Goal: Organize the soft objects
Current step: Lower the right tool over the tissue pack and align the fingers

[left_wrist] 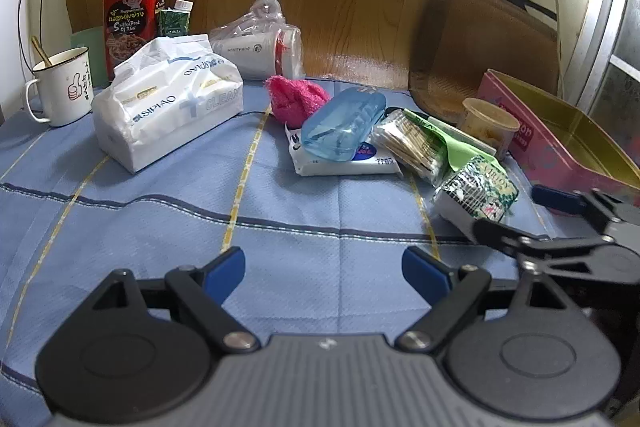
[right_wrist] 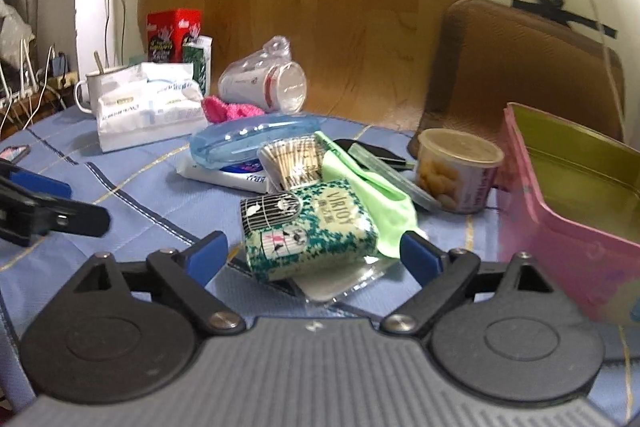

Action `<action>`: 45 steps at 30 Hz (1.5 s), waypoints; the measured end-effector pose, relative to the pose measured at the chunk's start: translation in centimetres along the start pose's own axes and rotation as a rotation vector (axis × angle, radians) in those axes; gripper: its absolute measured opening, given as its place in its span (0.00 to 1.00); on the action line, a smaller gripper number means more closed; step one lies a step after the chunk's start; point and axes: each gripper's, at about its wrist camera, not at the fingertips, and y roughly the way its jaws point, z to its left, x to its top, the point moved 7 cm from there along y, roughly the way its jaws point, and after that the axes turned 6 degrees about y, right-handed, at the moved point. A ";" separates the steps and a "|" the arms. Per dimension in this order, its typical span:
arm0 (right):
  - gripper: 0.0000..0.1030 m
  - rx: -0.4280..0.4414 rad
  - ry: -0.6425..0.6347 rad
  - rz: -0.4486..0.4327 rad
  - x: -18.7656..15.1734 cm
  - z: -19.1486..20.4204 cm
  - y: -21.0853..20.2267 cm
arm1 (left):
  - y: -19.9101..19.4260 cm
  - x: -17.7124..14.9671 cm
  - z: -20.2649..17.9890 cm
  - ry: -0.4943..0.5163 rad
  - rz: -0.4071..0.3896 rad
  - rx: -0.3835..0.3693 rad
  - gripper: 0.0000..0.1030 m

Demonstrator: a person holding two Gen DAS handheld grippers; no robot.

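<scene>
Your left gripper (left_wrist: 323,269) hung nearest the lens, jaws spread wide over bare blue cloth (left_wrist: 280,227), gripping nothing. Your right gripper (right_wrist: 314,253) was likewise released, its blue pads either side of the Virjoy tissue pack (right_wrist: 310,227), which sat between them; I could not tell whether either pad touched it. That pack lay tilted on a clear wrapper, near the table's front right part, just beside the pink tin (right_wrist: 568,203), which stood open with its gold inside showing.

Behind the pack lay a green cloth (right_wrist: 372,195), touching it, and a bundle of cotton swabs (right_wrist: 296,163). A blue case (left_wrist: 342,125) rested on top of a flat white packet (left_wrist: 344,163). Just behind that, the pink cloth (left_wrist: 294,99) sat bunched on the table, beside the large white tissue bag (left_wrist: 168,107) to its left.

You also had a lidded snack cup (right_wrist: 458,171) between the swabs and the tin. At the back stood a white mug (left_wrist: 64,87) with a spoon in it, a red box (left_wrist: 134,15), and paper cups in a plastic bag (left_wrist: 260,47) lying on their side. A brown tray (left_wrist: 480,43) leaned upright against the wall at the right.

From the left camera, your right gripper (left_wrist: 508,213) showed at the right edge, jaws apart, close to the tissue pack (left_wrist: 476,195).
</scene>
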 end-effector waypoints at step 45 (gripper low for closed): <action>0.92 0.144 0.097 0.078 -5.3 5.3 -4.7 | -1.4 -1.7 -0.8 -0.012 0.052 -0.170 0.87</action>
